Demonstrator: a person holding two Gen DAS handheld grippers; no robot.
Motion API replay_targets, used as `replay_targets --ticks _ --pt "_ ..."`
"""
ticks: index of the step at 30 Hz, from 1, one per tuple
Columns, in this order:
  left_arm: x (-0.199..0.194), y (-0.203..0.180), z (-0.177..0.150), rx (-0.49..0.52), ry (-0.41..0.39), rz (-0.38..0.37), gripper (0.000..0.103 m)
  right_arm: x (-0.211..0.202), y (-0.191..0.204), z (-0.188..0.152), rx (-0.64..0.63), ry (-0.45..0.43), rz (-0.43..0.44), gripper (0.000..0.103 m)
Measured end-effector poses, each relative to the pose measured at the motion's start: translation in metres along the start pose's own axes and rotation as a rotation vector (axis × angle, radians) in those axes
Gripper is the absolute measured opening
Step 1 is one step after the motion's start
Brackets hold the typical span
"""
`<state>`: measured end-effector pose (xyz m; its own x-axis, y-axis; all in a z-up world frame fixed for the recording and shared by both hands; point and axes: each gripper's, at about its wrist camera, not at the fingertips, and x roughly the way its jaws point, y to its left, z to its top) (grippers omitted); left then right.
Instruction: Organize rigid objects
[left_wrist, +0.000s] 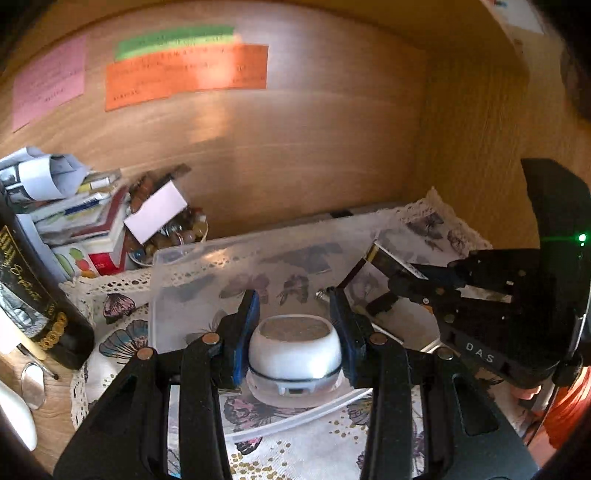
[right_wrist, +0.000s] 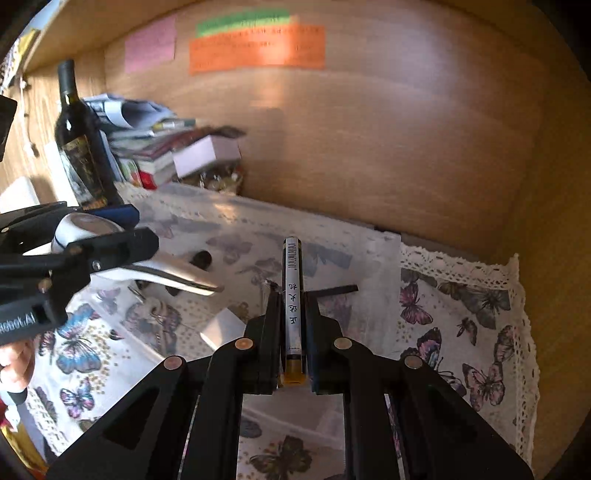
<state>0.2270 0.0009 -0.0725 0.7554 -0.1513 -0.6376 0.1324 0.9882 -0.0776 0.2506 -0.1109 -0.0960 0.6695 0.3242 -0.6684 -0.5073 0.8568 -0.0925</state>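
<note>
- Left wrist view looks down the left gripper (left_wrist: 293, 328), whose jaws are clamped on a small white rounded device (left_wrist: 294, 354) with a flat grey top and a clear base; the blue-padded fingers (left_wrist: 243, 332) press its two sides.
- That device sits low over a clear plastic tray (left_wrist: 192, 266), which lies on a butterfly-print cloth (left_wrist: 122, 332) with a lace edge, inside a wooden cabinet (left_wrist: 295, 147).
- To the right in the same view, the right gripper (left_wrist: 373, 269) reaches in over the tray, holding a slim dark tube by its near end.
- Right wrist view shows that tube as a marker pen (right_wrist: 293, 295) with printed characters along a silvery barrel and a yellow near end; the right gripper's jaws are closed on it, and it points away toward the far wall of the cabinet, over the tray.
- At the left of this view, the left gripper carries the white device, whose long white handle-like part (right_wrist: 177, 277) sticks out to the right above the tray.
- Far left, a dark wine bottle (right_wrist: 79, 147) stands upright beside a stack of books and papers (right_wrist: 155, 147).
- Pink, green and orange paper notes (right_wrist: 256, 48) are stuck on the back wall.
- A few small dark bits lie in the tray; I cannot tell what they are.
</note>
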Motion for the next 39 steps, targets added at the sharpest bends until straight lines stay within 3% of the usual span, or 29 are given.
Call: replay_targets --ticks 11,14,17,23,27,30,36,39 --pt "0.040 0.012 -0.013 -0.064 0.168 -0.018 0.039 0.017 0.003 -0.003 -0.006 0.054 -0.016 0.011" --pt "0.031 0.013 -0.010 -0.065 0.139 -0.002 0.039 0.014 0.004 -0.003 -0.001 0.047 -0.006 0.014" --pt "0.016 0.012 -0.006 -0.056 0.103 0.007 0.039 0.004 0.005 -0.003 0.001 0.021 -0.005 0.024" --pt "-0.021 0.011 -0.001 -0.047 0.028 0.024 0.041 -0.029 0.013 0.002 0.002 -0.064 -0.004 0.027" --pt "-0.054 0.010 -0.002 -0.030 -0.062 0.043 0.062 -0.063 0.019 0.004 0.011 -0.160 -0.013 0.040" --pt "-0.080 0.008 -0.007 -0.018 -0.134 0.064 0.068 -0.088 0.024 0.002 0.021 -0.231 -0.008 0.048" --pt "-0.124 0.001 -0.020 -0.045 -0.248 0.106 0.095 -0.130 0.037 -0.009 0.042 -0.361 -0.035 0.085" --pt "-0.139 -0.003 -0.026 -0.046 -0.283 0.131 0.102 -0.143 0.043 -0.017 0.051 -0.394 -0.040 0.088"
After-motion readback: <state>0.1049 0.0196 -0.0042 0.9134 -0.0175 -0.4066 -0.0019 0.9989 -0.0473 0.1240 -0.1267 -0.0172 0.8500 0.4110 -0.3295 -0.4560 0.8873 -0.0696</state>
